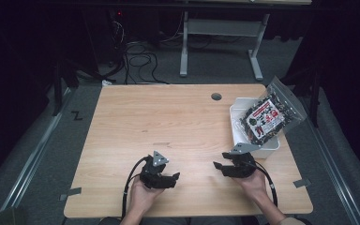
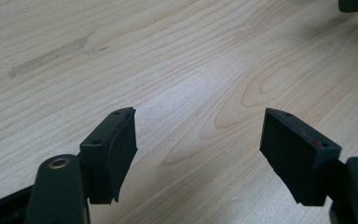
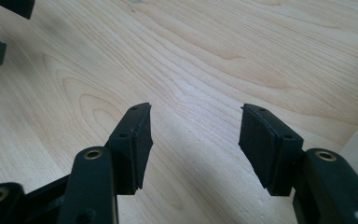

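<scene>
Two hands hold the grippers low over the near part of the wooden table (image 1: 168,117). My left gripper (image 1: 174,177) points right and stands open; in the left gripper view (image 2: 198,140) only bare wood lies between its jaws. My right gripper (image 1: 217,165) points left toward it, also open, with bare wood between its jaws in the right gripper view (image 3: 195,135). The two grippers face each other across a gap. A clear bag (image 1: 269,115) with a dark printed label and dark contents leans in a white tray (image 1: 267,149) at the table's right side, just behind the right gripper.
A round cable hole (image 1: 216,96) sits near the table's far edge. Tape pieces (image 1: 302,183) mark the near corners. Beyond the table stand a metal desk frame (image 1: 222,37) and loose cables (image 1: 138,61) on the floor. The left gripper's tips (image 3: 0,28) appear in the right gripper view.
</scene>
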The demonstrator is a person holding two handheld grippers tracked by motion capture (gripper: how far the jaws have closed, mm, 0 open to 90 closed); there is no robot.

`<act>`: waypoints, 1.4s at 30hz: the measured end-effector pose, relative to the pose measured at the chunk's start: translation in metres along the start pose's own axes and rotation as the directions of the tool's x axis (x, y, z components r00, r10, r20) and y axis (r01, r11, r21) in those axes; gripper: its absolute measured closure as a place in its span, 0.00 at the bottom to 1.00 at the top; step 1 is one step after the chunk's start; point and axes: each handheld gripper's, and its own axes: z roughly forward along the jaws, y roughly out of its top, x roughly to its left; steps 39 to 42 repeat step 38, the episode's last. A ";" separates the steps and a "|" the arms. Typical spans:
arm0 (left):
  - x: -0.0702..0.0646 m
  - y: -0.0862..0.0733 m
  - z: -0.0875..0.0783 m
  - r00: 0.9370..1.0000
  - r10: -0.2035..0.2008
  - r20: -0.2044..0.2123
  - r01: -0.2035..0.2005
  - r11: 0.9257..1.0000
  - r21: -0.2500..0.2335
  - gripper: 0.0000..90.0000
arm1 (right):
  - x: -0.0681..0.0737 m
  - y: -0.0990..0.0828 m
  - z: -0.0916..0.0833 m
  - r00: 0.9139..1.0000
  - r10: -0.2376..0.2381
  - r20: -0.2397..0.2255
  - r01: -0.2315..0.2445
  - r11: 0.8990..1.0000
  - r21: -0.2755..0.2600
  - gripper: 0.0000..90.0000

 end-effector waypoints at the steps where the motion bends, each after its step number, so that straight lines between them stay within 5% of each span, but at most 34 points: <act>1: 0.000 0.000 0.000 1.000 -0.002 -0.001 0.002 1.000 -0.001 0.30 | 0.000 -0.001 0.000 1.000 0.000 0.003 0.000 1.000 0.003 0.49; 20: 0.000 -0.004 0.003 0.999 0.027 -0.029 -0.026 0.999 0.030 0.30 | -0.008 -0.013 -0.005 0.998 0.069 -0.002 -0.069 0.998 0.009 0.48; 42: 0.003 -0.004 0.005 0.998 0.014 -0.065 -0.010 0.998 0.060 0.32 | -0.007 -0.015 0.002 0.998 0.046 -0.033 -0.044 0.998 0.045 0.46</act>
